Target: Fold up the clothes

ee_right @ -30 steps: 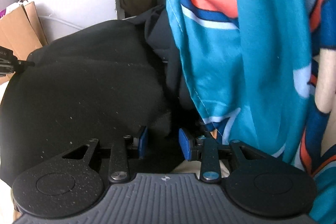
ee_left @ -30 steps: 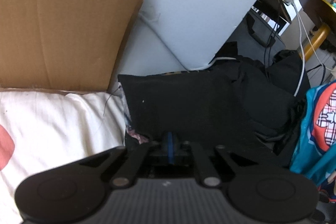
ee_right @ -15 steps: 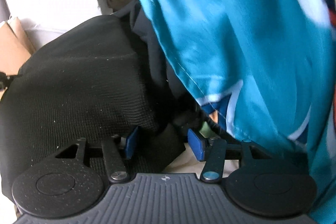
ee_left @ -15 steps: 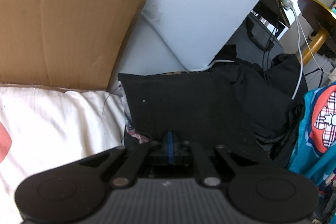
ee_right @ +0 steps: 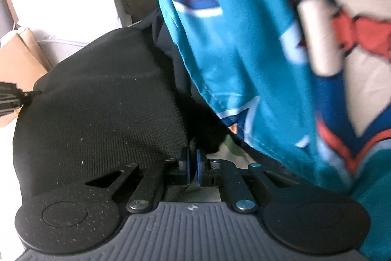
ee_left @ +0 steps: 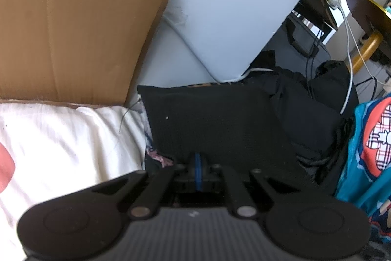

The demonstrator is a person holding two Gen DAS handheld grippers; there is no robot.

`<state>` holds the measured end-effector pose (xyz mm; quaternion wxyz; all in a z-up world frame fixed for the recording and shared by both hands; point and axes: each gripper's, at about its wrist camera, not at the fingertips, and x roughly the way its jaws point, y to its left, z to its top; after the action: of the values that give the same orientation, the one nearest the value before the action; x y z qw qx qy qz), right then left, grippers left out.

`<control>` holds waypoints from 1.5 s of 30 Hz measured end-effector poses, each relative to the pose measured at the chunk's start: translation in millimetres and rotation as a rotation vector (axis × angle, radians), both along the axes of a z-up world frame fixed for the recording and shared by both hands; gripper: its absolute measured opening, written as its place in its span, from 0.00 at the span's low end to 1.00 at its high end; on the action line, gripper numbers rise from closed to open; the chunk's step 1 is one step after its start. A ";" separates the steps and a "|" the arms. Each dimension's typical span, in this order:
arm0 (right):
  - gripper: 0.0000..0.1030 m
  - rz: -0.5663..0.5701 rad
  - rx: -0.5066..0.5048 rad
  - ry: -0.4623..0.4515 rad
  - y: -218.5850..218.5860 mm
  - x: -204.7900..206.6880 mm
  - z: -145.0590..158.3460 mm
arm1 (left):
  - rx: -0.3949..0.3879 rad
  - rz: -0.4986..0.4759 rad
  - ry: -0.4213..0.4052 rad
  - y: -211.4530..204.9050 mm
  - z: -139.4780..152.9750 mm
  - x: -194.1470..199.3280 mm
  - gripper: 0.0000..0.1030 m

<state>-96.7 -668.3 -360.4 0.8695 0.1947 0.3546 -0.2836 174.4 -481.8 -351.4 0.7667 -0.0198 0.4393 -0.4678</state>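
Ahead of the left gripper (ee_left: pixel 197 164), whose fingers were pressed together on the near edge of the black knit garment (ee_left: pixel 215 124), the cloth lay as a flat dark rectangle. Left of those fingers spread a white sheet (ee_left: pixel 61 136), and beyond it stood a cardboard box flap (ee_left: pixel 73 26); whether anything lay in the box could not be told. Only this view showed the pale board (ee_left: pixel 232 4) leaning past the garment, the white cable (ee_left: pixel 349 70) and the round table (ee_left: pixel 371 14) far to the right. The right wrist view alone showed the right gripper (ee_right: pixel 193 162), whose jaws had just been closing: its blue pads met on a dark fold at the black knit garment's (ee_right: pixel 97 114) near right corner. Right of those fingers hung a teal printed cloth (ee_right: pixel 244 40), close and blurred. At that view's left edge the tip of the left gripper (ee_right: pixel 34 93) touched the garment's far corner.
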 end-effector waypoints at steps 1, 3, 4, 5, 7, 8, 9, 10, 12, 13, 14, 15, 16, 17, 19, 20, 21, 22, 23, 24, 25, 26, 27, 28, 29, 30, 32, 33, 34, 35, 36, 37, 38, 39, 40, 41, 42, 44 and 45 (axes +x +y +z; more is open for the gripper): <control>0.03 0.004 -0.009 0.007 2.3 -3.7 3.9 | -0.001 0.001 0.000 0.2 -0.1 -0.3 0.02; 0.03 0.012 -0.013 0.023 6.2 -9.2 4.3 | -0.002 -0.002 -0.001 0.7 -0.3 -0.5 0.02; 0.03 0.016 -0.015 0.032 8.1 -11.8 4.1 | 0.000 -0.006 -0.001 0.9 0.0 -0.5 0.02; 0.03 0.020 -0.016 0.041 10.0 -14.4 3.8 | 0.004 -0.011 -0.004 1.2 1.7 -0.7 0.02; 0.03 0.021 -0.027 0.059 12.2 -13.9 3.8 | 0.013 -0.018 -0.019 2.8 9.1 -2.7 0.02; 0.04 0.019 -0.037 0.069 12.5 -10.6 4.0 | 0.013 -0.014 -0.026 5.3 14.0 -4.9 0.02; 0.04 0.020 -0.045 0.076 14.8 -11.6 4.6 | 0.009 -0.004 -0.034 9.0 19.5 -7.8 0.02; 0.05 0.015 -0.054 0.085 16.2 -13.0 5.6 | 0.001 0.005 -0.039 13.5 24.4 -11.2 0.03; 0.05 0.005 -0.072 0.105 19.0 -15.8 7.7 | -0.021 0.018 -0.057 24.6 32.9 -21.3 0.09; 0.06 -0.001 -0.082 0.114 20.5 -17.2 8.7 | -0.027 0.025 -0.062 29.3 35.6 -26.8 0.11; 0.06 -0.006 -0.080 0.114 21.0 -17.6 8.6 | -0.035 0.033 -0.062 34.4 37.6 -32.7 0.13; 0.06 -0.002 -0.081 0.112 21.7 -17.7 9.8 | -0.043 0.041 -0.061 39.4 39.6 -38.6 0.15; 0.07 0.002 -0.082 0.110 22.5 -17.7 10.9 | -0.049 0.049 -0.058 44.0 40.5 -45.0 0.15; 0.08 0.018 -0.083 0.091 26.0 -19.1 12.2 | -0.052 0.056 -0.052 47.2 40.6 -51.3 0.15; 0.15 0.047 -0.088 0.064 28.2 -12.0 12.4 | -0.056 0.064 -0.044 50.9 40.4 -63.4 0.16; 0.23 0.062 -0.087 0.048 31.3 -8.0 12.5 | -0.059 0.061 -0.043 51.9 39.9 -70.1 0.16; 0.27 0.076 -0.085 0.032 34.6 -3.9 12.6 | -0.060 0.057 -0.045 52.1 39.2 -76.0 0.18; 0.35 0.091 -0.087 0.012 37.2 -0.1 13.7 | -0.058 0.052 -0.049 51.7 38.3 -81.4 0.23; 0.36 0.106 -0.088 -0.009 39.9 3.8 14.9 | -0.055 0.050 -0.053 50.9 37.2 -85.6 0.26; 0.36 0.124 -0.094 -0.021 42.6 8.5 16.1 | -0.051 0.049 -0.058 49.9 35.8 -89.0 0.28; 0.36 0.139 -0.099 -0.034 44.9 13.7 17.8 | -0.049 0.047 -0.061 48.5 34.8 -90.8 0.28; 0.37 0.154 -0.103 -0.046 47.1 19.0 19.6 | -0.047 0.046 -0.063 46.6 34.1 -91.3 0.28; 0.37 0.169 -0.107 -0.058 49.4 24.3 21.3 | -0.046 0.044 -0.070 44.5 34.3 -91.1 0.29; 0.37 0.180 -0.100 -0.070 49.6 30.3 22.0 | -0.044 0.043 -0.082 42.2 35.0 -90.4 0.32; 0.38 0.185 -0.096 -0.077 49.8 36.1 22.1 | -0.043 0.042 -0.093 39.9 35.8 -89.7 0.35; 0.38 0.191 -0.091 -0.083 50.0 41.8 22.2 | -0.042 0.041 -0.108 37.7 36.9 -89.2 0.42; 0.45 0.202 -0.080 -0.093 48.8 53.5 20.6 | -0.040 0.039 -0.139 33.3 39.3 -88.2 0.52; 0.46 0.207 -0.072 -0.096 47.5 59.5 18.8 | -0.037 0.038 -0.152 30.9 39.9 -87.6 0.60; 0.47 0.209 -0.069 -0.100 47.9 62.6 18.1 | -0.033 0.037 -0.164 29.1 39.8 -87.0 0.66; 0.48 0.211 -0.069 -0.104 48.0 65.8 16.8 | -0.028 0.035 -0.176 27.7 39.0 -86.5 0.67; 0.50 0.214 -0.069 -0.107 48.0 69.1 15.5 | -0.018 0.034 -0.184 26.6 37.0 -86.3 0.67; 0.53 0.217 -0.069 -0.110 48.1 72.4 14.2 | -0.005 0.033 -0.188 25.9 34.0 -86.3 0.67; 0.54 0.216 -0.067 -0.110 48.3 74.9 11.9 | 0.011 0.034 -0.190 25.7 30.7 -86.2 0.67; 0.56 0.215 -0.061 -0.105 48.6 77.2 9.1 | 0.031 0.039 -0.187 26.9 27.2 -86.7 0.67; 0.58 0.210 -0.049 -0.095 47.4 79.7 4.6 | 0.052 0.044 -0.182 29.1 23.9 -87.5 0.67; 0.62 0.207 -0.039 -0.088 46.4 79.9 1.4 | 0.073 0.050 -0.177 31.3 20.5 -88.3 0.67; 0.63 0.205 -0.029 -0.083 45.5 80.0 -1.7 | 0.094 0.055 -0.172 33.4 17.2 -89.1 0.67; 0.68 0.206 -0.016 -0.070 44.3 79.6 -6.6 | 0.114 0.070 -0.135 41.7 12.5 -89.9 0.67; 0.69 0.212 -0.008 -0.061 44.0 78.0 -7.1 | 0.123 0.076 -0.123 45.2 12.0 -90.6 0.67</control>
<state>-18.7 -624.2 -367.5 0.9057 0.1611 0.3454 -0.1855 83.9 -436.6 -339.3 0.8091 0.0393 0.4183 -0.4109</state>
